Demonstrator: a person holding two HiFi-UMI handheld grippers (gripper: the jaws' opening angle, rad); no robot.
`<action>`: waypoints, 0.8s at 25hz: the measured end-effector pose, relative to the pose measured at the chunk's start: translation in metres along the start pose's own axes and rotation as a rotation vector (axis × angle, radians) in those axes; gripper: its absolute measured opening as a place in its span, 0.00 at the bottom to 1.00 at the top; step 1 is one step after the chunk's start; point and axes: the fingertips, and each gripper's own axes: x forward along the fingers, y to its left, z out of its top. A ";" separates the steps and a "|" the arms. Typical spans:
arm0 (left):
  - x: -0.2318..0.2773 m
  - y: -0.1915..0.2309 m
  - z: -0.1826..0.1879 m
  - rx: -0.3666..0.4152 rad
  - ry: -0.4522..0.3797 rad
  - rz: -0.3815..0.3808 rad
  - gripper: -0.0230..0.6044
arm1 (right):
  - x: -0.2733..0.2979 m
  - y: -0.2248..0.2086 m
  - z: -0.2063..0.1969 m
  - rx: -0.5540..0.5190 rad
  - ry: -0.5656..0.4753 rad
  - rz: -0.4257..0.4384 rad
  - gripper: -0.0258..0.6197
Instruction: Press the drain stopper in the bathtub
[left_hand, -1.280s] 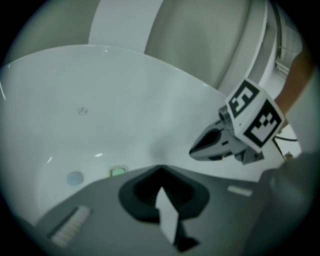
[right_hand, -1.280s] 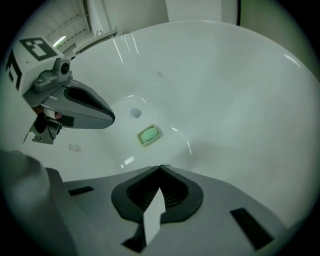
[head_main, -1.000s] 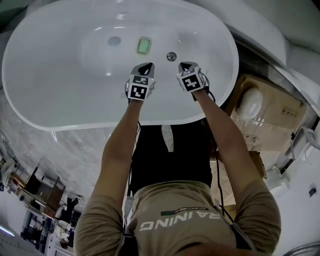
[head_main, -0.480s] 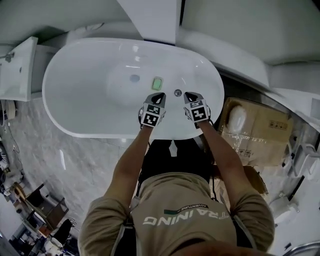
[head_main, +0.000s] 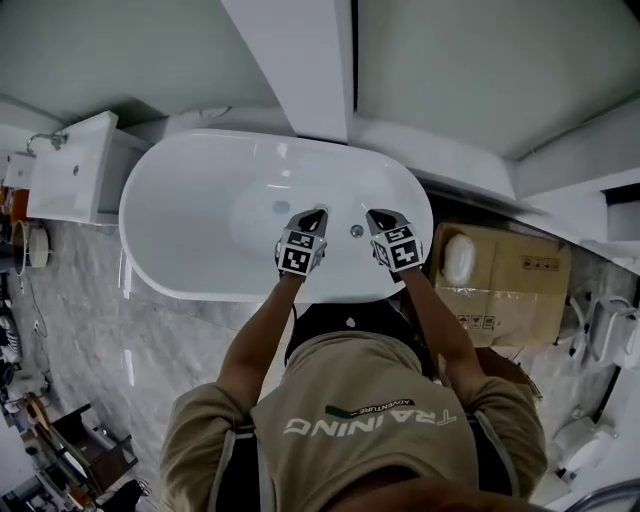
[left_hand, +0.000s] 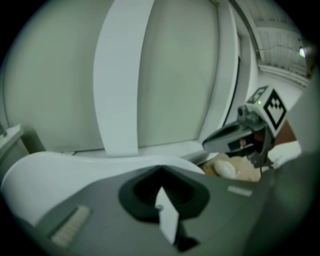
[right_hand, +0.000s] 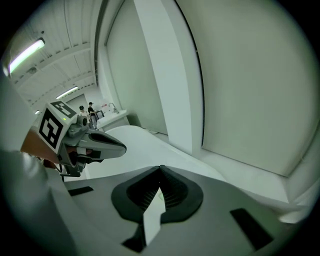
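**Both tools clenched above the tub, stopper untouched**

Seen from the head camera, the person leans over the near rim of a white oval bathtub (head_main: 190, 235) with both arms stretched out. The left tool (head_main: 308, 216) and the right tool (head_main: 377, 215) are held side by side over the basin, pointing at its far wall.

Each tool's own camera shows its jaws pressed together at the tip with nothing between them. From the right one's camera, the left tool (right_hand: 121, 147) also shows as a shut, pointed beak.

The drain stopper (head_main: 282, 207) is a small grey disc on the tub floor. It lies just ahead of the left tool's tip and a little to its left, clear of it. A small green item (head_main: 319, 211) sits right at that tip, partly covered. A round chrome fitting (head_main: 357, 231) shows on the tub wall between the two tools.

Beyond both tips stands a white pillar (head_main: 300, 60). A cardboard box (head_main: 510, 275) lies out past the right tool's right side.
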 end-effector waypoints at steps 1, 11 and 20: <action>-0.006 0.001 0.007 -0.006 -0.010 0.002 0.04 | -0.008 0.002 0.009 0.003 -0.018 -0.004 0.05; -0.071 0.009 0.105 -0.028 -0.246 -0.011 0.04 | -0.094 0.018 0.108 -0.082 -0.236 -0.072 0.05; -0.142 0.006 0.182 0.114 -0.454 0.035 0.04 | -0.132 0.049 0.176 -0.185 -0.417 -0.107 0.05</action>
